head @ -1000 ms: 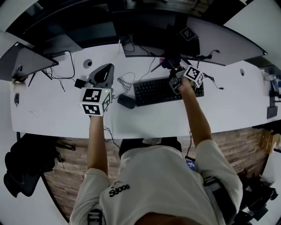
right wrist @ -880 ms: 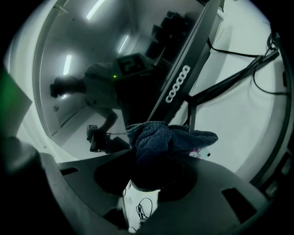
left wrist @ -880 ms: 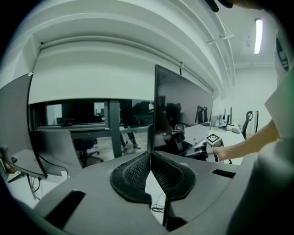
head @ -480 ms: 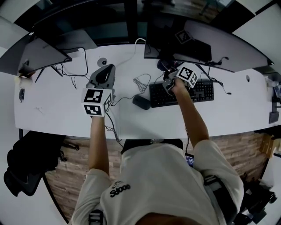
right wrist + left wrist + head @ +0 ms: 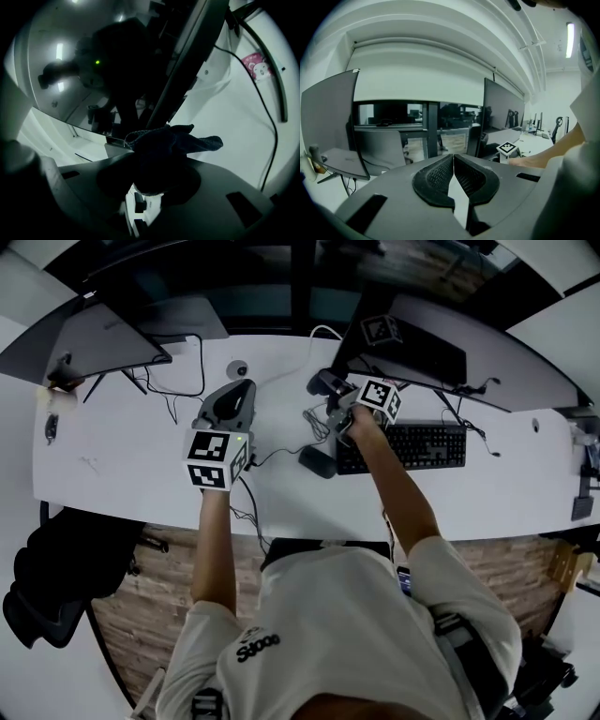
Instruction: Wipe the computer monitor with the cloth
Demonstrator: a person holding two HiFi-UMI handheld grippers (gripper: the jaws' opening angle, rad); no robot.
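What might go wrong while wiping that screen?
1. Only a short tuft of the dark textured cloth sticks past the right gripper, so hard jaws might scrape the dark glossy monitor.
2. A thin black cable trails beside the monitor; the gripper might snag it.

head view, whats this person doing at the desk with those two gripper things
A person at a white desk holds a gripper in each hand. The right gripper is shut on a dark cloth, held at the lower edge of the monitor behind the keyboard; whether it touches the screen is unclear. The left gripper hovers over the desk, its fingers together with nothing between them.
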